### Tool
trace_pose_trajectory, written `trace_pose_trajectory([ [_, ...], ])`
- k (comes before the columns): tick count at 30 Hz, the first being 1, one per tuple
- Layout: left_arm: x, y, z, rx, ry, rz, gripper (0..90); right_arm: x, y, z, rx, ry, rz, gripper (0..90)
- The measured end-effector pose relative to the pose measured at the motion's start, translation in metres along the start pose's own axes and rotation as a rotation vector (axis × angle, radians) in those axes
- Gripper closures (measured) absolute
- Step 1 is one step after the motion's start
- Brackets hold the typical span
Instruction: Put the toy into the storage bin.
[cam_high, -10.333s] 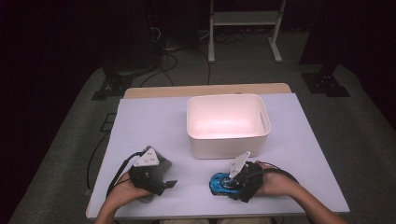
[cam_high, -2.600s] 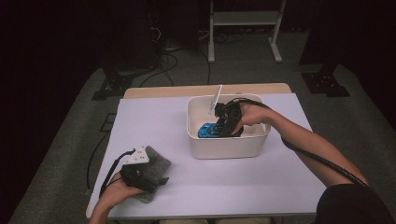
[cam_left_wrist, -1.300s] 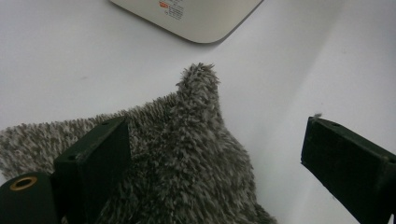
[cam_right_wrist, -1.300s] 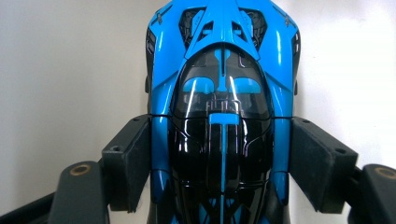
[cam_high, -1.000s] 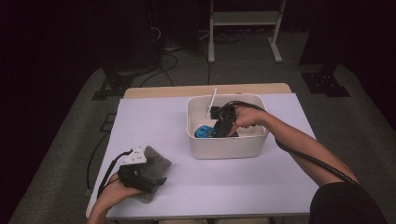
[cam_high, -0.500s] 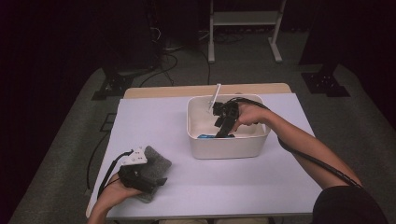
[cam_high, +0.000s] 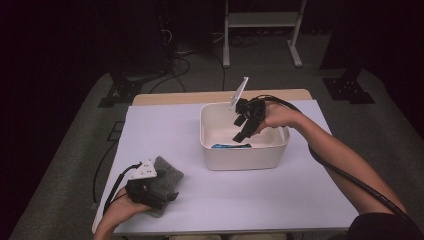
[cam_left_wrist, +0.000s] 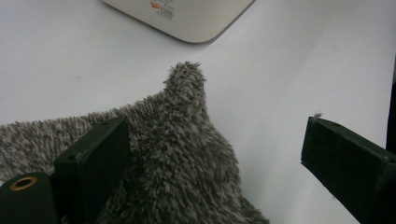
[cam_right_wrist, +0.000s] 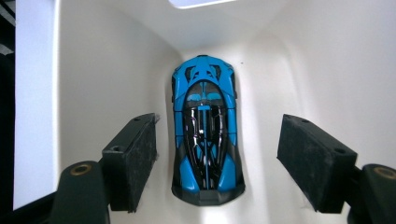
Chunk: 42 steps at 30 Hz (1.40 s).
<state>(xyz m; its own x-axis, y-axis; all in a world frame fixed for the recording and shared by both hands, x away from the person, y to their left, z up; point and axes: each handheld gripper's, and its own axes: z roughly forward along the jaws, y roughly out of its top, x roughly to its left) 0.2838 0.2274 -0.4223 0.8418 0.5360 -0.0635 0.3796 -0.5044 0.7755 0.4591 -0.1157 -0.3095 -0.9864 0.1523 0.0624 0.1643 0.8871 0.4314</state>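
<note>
**One toy car binned; cloth not yet moved**

Status: blue toy car (cam_right_wrist: 205, 128) lies flat on floor of white bin (cam_high: 210, 150), near-wall side as seen from high view (cam_high: 231, 146). Placement of car looks done, by my read.

Car vs. tool: right gripper (cam_high: 244, 131) hangs over bin interior, tips pointing down, w/ car directly below. In right gripper view, car sits centred btwn the two jaws but apart from both; pads don't touch it. Jaws stand wide, nothing held. Gap either side of car approx. equal.

Left side: left gripper (cam_left_wrist: 224, 158) rests at near-left of table (cam_high: 300, 200), on/over grey fuzzy cloth (cam_left_wrist: 187, 140). Jaws wide apart; one pad lies against the pile, the other well clear on bare table. No grip on cloth: it's not pinched, only straddled at one edge. High view shows cloth (cam_high: 167, 175) well apart from bin, to its near-left.

Left to do (judgement): if cloth goes in bin too, that step is not yet started. Right hand needs to clear bin rim first.
</note>
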Motion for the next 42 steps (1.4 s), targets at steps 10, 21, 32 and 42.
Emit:
trace_pose_trajectory([
  [10,-0.001,0.0,0.002,-0.002,-0.001,0.001,7.6,0.01,-0.003,-0.021,-0.016,-0.022,-0.003,26.9],
  [21,-0.002,0.001,0.001,-0.009,-0.004,0.007,7.6,0.021,-0.015,-0.048,-0.035,-0.068,0.002,26.4],
  [32,-0.001,0.001,0.002,-0.002,-0.006,0.006,7.6,0.025,-0.037,-0.067,-0.054,-0.102,0.039,26.2],
  [42,-0.002,0.002,0.004,-0.004,-0.005,0.009,7.6,0.031,-0.058,-0.086,-0.086,-0.133,0.084,26.2],
])
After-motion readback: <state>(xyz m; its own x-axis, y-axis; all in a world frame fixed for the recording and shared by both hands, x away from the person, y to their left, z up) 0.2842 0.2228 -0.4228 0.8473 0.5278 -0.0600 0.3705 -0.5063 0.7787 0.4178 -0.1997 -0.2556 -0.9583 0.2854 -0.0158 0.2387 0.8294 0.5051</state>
